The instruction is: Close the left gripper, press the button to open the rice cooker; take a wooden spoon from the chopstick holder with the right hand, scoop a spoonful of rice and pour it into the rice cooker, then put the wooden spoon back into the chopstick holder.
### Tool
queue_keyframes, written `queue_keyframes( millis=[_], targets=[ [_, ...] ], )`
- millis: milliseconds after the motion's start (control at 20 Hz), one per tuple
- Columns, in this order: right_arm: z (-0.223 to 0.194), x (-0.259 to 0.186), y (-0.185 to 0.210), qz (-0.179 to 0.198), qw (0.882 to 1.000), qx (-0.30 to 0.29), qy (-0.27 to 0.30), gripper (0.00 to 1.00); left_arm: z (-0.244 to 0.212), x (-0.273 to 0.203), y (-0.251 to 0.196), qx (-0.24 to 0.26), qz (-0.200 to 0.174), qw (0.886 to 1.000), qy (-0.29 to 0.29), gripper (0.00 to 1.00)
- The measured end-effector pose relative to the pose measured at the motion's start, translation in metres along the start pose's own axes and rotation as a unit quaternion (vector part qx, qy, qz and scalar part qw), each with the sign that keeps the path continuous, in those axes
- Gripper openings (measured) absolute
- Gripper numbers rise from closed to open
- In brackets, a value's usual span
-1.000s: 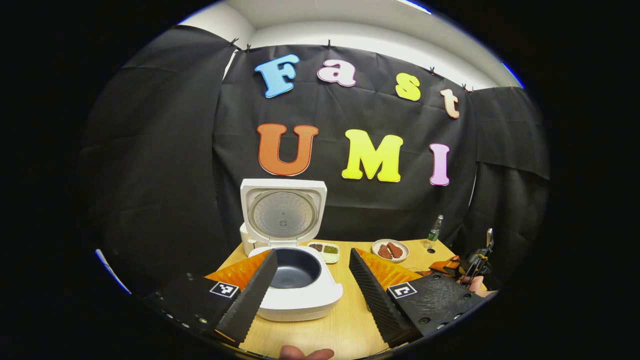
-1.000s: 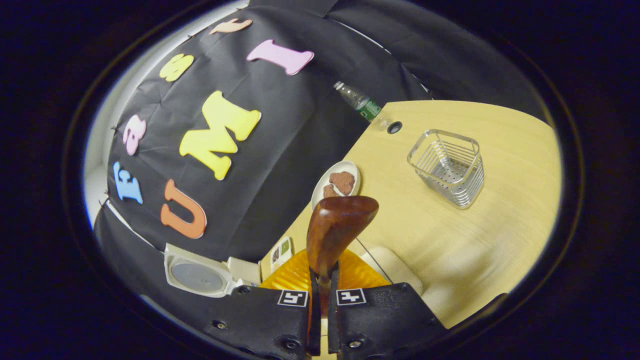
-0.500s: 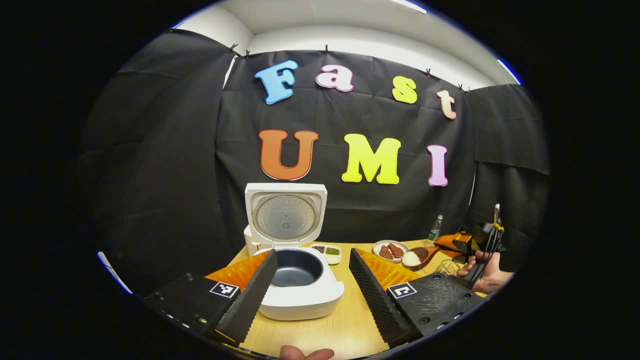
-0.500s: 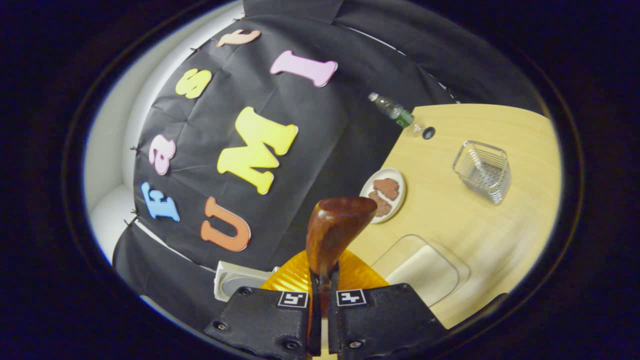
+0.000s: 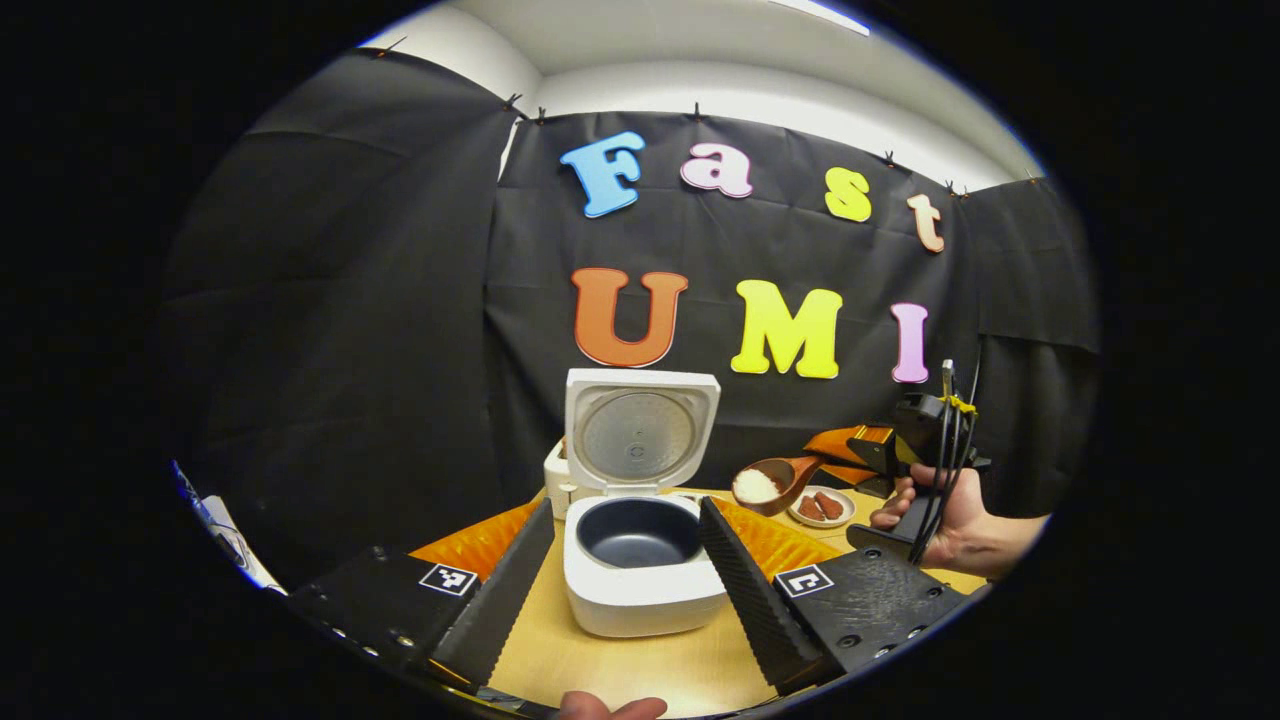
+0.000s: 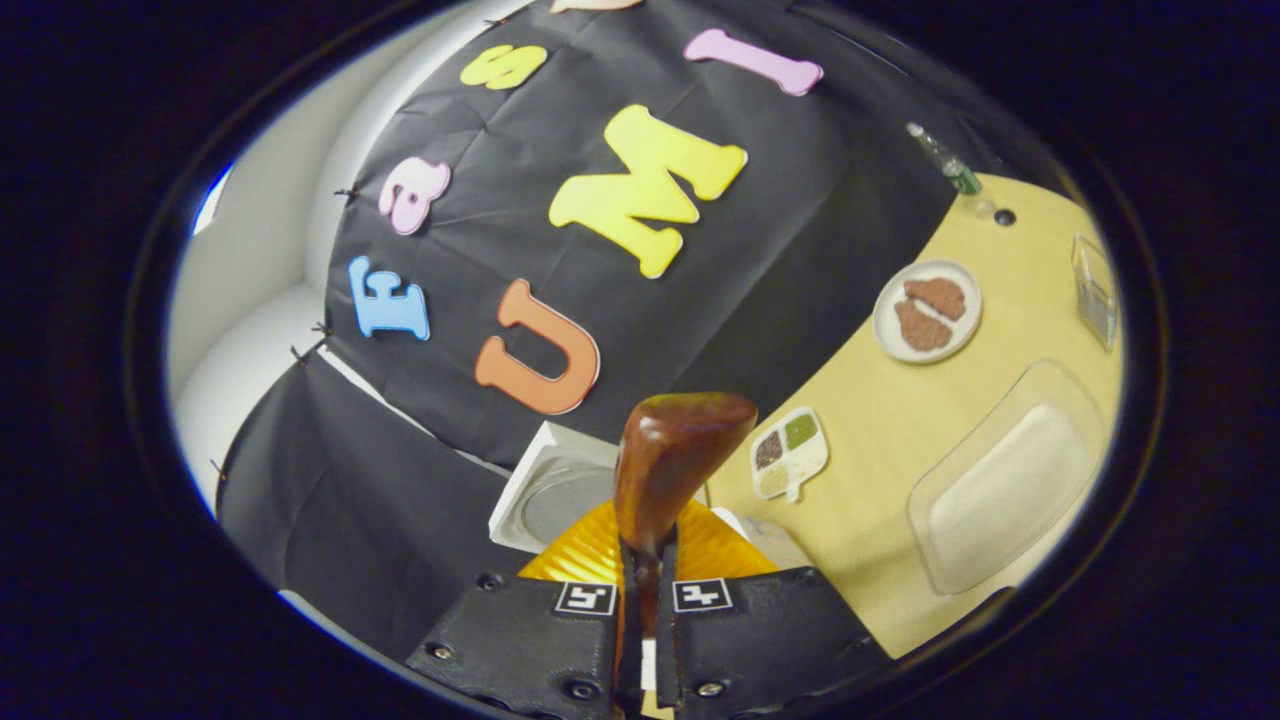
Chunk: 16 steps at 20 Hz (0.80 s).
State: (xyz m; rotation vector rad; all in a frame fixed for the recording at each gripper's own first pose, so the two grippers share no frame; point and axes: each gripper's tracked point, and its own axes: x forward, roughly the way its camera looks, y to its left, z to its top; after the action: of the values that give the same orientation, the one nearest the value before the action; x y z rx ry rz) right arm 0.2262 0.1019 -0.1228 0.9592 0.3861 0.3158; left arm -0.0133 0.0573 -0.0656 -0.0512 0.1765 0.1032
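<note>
The white rice cooker (image 5: pixel 640 585) stands open, lid (image 5: pixel 640 438) upright and its dark pot bare. My left gripper (image 5: pixel 622 585) is open, one finger on either side of the cooker from its view, holding nothing. To the right, a hand (image 5: pixel 955 525) carries my right gripper (image 5: pixel 835 462), shut on the wooden spoon (image 5: pixel 768 485). The spoon's bowl holds white rice and hangs just right of the cooker, a little above its rim. In the right gripper view the spoon's brown back (image 6: pixel 668 470) rises from the shut right gripper (image 6: pixel 640 575), with the cooker's lid (image 6: pixel 555 495) behind it.
On the wooden table (image 6: pixel 880 420) lie a clear container of rice (image 6: pixel 1000 485), a small divided dish (image 6: pixel 790 455), a plate of brown pieces (image 6: pixel 925 310), the wire chopstick holder (image 6: pixel 1095 290) and a bottle (image 6: pixel 945 160) at the far edge. A fingertip (image 5: pixel 610 708) shows at the bottom.
The right gripper has lifted the spoonful of rice from the container and carried it left, up to the cooker. The left gripper has shifted so the cooker sits between its fingers.
</note>
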Motion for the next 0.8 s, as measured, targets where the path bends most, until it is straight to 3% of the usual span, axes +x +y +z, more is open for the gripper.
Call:
queue_keyframes(
  millis=[150,350,800],
  targets=[
    [-0.033,0.039,-0.004,-0.026,0.999,-0.022,0.023,0.07,-0.005,-0.005,0.026,-0.005,0.020,1.000,0.007,0.93],
    [-0.064,0.081,-0.020,-0.061,0.991,-0.102,0.056,0.10,-0.006,-0.018,0.062,-0.010,0.053,0.999,0.001,0.93],
    [-0.098,0.114,-0.021,-0.078,0.945,-0.303,0.092,0.07,-0.021,-0.045,0.093,-0.024,0.091,0.996,0.006,0.93]
  ],
)
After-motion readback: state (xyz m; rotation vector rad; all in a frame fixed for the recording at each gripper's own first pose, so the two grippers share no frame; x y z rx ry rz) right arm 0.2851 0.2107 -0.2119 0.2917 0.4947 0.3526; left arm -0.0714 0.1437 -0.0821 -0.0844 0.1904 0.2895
